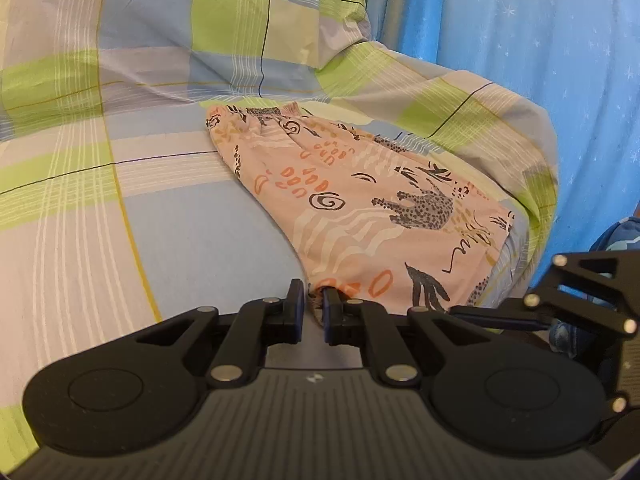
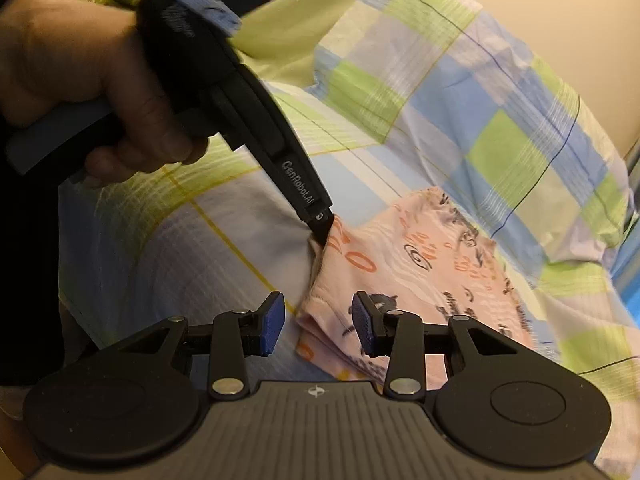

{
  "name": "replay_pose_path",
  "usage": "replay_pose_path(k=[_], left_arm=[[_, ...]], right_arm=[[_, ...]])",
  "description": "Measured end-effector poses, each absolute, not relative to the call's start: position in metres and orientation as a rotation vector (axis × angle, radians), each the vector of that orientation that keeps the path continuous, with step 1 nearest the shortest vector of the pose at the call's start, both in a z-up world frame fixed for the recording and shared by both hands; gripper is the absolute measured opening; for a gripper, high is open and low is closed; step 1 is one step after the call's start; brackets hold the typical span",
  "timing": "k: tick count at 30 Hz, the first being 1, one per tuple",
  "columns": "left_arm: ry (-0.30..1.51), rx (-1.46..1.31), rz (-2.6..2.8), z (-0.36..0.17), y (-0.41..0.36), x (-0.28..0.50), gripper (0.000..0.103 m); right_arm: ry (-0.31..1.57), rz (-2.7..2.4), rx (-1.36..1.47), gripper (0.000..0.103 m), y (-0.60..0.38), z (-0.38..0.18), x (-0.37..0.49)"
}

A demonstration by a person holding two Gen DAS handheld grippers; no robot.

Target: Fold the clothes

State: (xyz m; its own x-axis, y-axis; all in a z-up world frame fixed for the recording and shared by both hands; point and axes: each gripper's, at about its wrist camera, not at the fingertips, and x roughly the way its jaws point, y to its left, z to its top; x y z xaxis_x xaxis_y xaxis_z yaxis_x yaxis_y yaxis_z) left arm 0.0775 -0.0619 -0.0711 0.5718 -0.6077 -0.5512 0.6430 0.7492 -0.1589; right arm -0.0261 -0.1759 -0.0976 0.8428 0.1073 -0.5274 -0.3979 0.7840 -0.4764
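Observation:
A pink garment (image 1: 360,208) printed with leopards and orange marks lies folded on a checked bedsheet (image 1: 120,220). My left gripper (image 1: 313,304) is shut on the garment's near corner, a pinch of cloth between its pads. In the right wrist view the garment (image 2: 432,264) lies ahead, and the left gripper's tip (image 2: 322,228) bites its far-left corner. My right gripper (image 2: 319,322) stands open over the garment's near folded edge, with cloth between its blue pads (image 2: 274,322) but not squeezed. A hand (image 2: 80,72) holds the left gripper's handle.
A pillow (image 1: 180,28) in the same green, blue and grey check lies behind the garment. A blue starred cloth (image 1: 540,60) hangs to the right of the bed's edge. A cream wall (image 2: 540,8) rises behind the pillow in the right wrist view.

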Motion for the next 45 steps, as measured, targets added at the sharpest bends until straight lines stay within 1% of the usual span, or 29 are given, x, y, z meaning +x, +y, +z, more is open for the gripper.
replay_pose_path(k=[1, 2, 4, 5, 6, 8, 12, 14, 17, 19, 24, 29, 30, 32, 33, 34, 37, 39, 41, 42, 43, 45], left_arm=[[0.617, 0.073, -0.734, -0.071, -0.062, 0.077, 0.007], [0.607, 0.095, -0.733, -0.07, -0.064, 0.075, 0.008], [0.567, 0.191, -0.729, -0.068, -0.07, 0.069, 0.012], [0.535, 0.265, -0.726, -0.068, -0.074, 0.064, 0.016], [0.495, 0.353, -0.726, -0.069, -0.08, 0.057, 0.016], [0.411, 0.531, -0.725, -0.073, -0.091, 0.043, 0.016], [0.319, 0.707, -0.722, -0.082, -0.1, 0.028, 0.016], [0.281, 0.771, -0.716, -0.086, -0.101, 0.023, 0.016], [0.252, 0.826, -0.711, -0.091, -0.102, 0.018, 0.016], [0.258, 0.811, -0.716, -0.091, -0.102, 0.021, 0.016], [0.302, 0.709, -0.743, -0.083, -0.094, 0.028, 0.015], [0.275, 0.764, -0.766, -0.083, -0.089, 0.017, 0.015], [0.261, 0.782, -0.77, -0.085, -0.09, 0.013, 0.015], [0.238, 0.813, -0.777, -0.087, -0.089, 0.008, 0.016], [0.231, 0.819, -0.784, -0.089, -0.089, 0.006, 0.016], [0.223, 0.826, -0.787, -0.089, -0.09, 0.005, 0.016], [0.195, 0.844, -0.788, -0.091, -0.093, 0.002, 0.017], [0.169, 0.851, -0.79, -0.091, -0.094, 0.0, 0.023], [0.133, 0.865, -0.799, -0.092, -0.096, -0.004, 0.027], [0.11, 0.884, -0.802, -0.093, -0.097, -0.006, 0.027], [0.09, 0.914, -0.798, -0.096, -0.099, -0.008, 0.028], [0.062, 0.968, -0.786, -0.101, -0.104, -0.01, 0.028]], right_arm=[[0.514, 0.281, -0.582, 0.021, -0.18, -0.096, -0.023], [0.526, 0.275, -0.549, 0.001, -0.184, -0.095, -0.02], [0.544, 0.259, -0.485, 0.0, -0.194, -0.088, -0.018], [0.547, 0.255, -0.473, 0.0, -0.197, -0.084, -0.019], [0.544, 0.247, -0.489, 0.0, -0.199, -0.082, -0.021], [0.501, 0.217, -0.639, 0.0, -0.194, -0.082, -0.028], [0.456, 0.237, -0.895, 0.0, -0.179, -0.096, -0.044], [0.473, 0.263, -0.985, 0.0, -0.174, -0.11, -0.047], [0.511, 0.29, -1.092, 0.0, -0.167, -0.13, -0.048], [0.562, 0.306, -1.125, 0.0, -0.166, -0.141, -0.045], [0.565, 0.328, -1.063, 0.0, -0.169, -0.135, -0.044], [0.549, 0.294, -0.958, 0.0, -0.177, -0.118, -0.051], [0.537, 0.285, -0.932, 0.004, -0.178, -0.113, -0.054], [0.505, 0.276, -0.877, 0.033, -0.179, -0.103, -0.056], [0.492, 0.275, -0.849, 0.038, -0.179, -0.099, -0.056], [0.48, 0.275, -0.82, 0.04, -0.179, -0.094, -0.057], [0.483, 0.285, -0.761, 0.04, -0.179, -0.091, -0.052], [0.492, 0.283, -0.719, 0.038, -0.181, -0.089, -0.045], [0.511, 0.283, -0.668, 0.03, -0.184, -0.088, -0.034], [0.523, 0.287, -0.65, 0.022, -0.186, -0.088, -0.031], [0.533, 0.286, -0.648, 0.0, -0.188, -0.088, -0.032], [0.534, 0.259, -0.719, 0.0, -0.187, -0.091, -0.035]])
